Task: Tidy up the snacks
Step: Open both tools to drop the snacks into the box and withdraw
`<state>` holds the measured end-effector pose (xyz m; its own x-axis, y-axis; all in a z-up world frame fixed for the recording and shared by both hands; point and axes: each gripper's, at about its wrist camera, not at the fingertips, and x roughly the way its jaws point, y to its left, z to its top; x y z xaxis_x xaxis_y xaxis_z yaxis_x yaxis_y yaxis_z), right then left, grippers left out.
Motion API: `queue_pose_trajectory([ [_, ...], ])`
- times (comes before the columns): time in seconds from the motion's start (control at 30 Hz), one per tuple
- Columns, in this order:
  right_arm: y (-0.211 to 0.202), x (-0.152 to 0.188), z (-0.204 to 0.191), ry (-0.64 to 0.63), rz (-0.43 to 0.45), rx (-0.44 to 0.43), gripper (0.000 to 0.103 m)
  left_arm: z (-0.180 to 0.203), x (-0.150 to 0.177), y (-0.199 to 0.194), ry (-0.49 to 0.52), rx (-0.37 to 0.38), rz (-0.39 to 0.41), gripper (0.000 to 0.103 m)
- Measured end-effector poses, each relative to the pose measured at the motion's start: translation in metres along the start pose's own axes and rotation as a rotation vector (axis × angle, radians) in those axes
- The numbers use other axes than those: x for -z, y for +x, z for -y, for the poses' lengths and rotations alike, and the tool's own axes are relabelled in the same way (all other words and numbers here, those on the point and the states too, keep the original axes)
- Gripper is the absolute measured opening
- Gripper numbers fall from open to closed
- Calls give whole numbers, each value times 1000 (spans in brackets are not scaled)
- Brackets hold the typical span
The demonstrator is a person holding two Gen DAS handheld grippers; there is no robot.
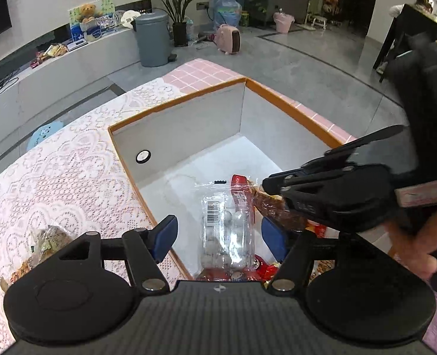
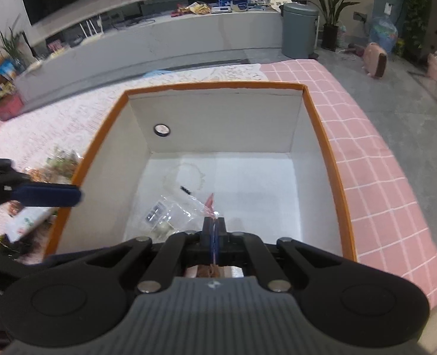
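Snacks are going into the orange-rimmed white cardboard box [image 2: 330, 159]: left gripper [image 1: 218, 236] stands released above the clear plastic packet [image 1: 224, 230] on the near floor, while right gripper [image 2: 214, 230], clenched on a brown-wrapped snack [image 1: 274, 210], probably needs to let go next.

Box [image 2: 327, 148]: orange rim, pale grey-white walls and floor, black-ringed white disc [image 2: 162, 130] on the far wall. Tablecloth [image 2: 366, 153]: pink with a white grid; over it a lace cover [image 1: 55, 171], white floral pattern on pink. Left gripper [image 1: 219, 236]: black body, blue pads. Right gripper [image 2: 214, 230]: black, blue pads too. Clear bag [image 1: 227, 224] with a black-and-white barcode label. Red wrapper [image 1: 240, 190] with white lettering; brown packet [image 1: 277, 210] next to it. Bin [image 1: 151, 38]: grey.
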<state>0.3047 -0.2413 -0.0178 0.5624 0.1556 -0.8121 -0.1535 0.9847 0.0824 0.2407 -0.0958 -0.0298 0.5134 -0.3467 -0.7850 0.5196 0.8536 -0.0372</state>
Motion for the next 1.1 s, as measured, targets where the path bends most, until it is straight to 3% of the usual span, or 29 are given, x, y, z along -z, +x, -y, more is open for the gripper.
queue_pose_trajectory([
  [0.3,15,-2,-31,-127,-23,114,1,-28,10,-33,-137,-24,28,77],
  [0.5,21,-1,-33,-81,-75,78,12,-49,22,-47,-213,-71,30,77],
  [0.73,13,-2,-40,-63,-79,94,22,-60,30,-60,-247,-82,29,77],
  [0.8,6,-3,-43,-63,-61,101,34,-61,35,-66,-250,-83,37,77],
  [1.1,-48,2,-77,-115,106,88,47,-72,57,-87,-297,-112,53,77],
])
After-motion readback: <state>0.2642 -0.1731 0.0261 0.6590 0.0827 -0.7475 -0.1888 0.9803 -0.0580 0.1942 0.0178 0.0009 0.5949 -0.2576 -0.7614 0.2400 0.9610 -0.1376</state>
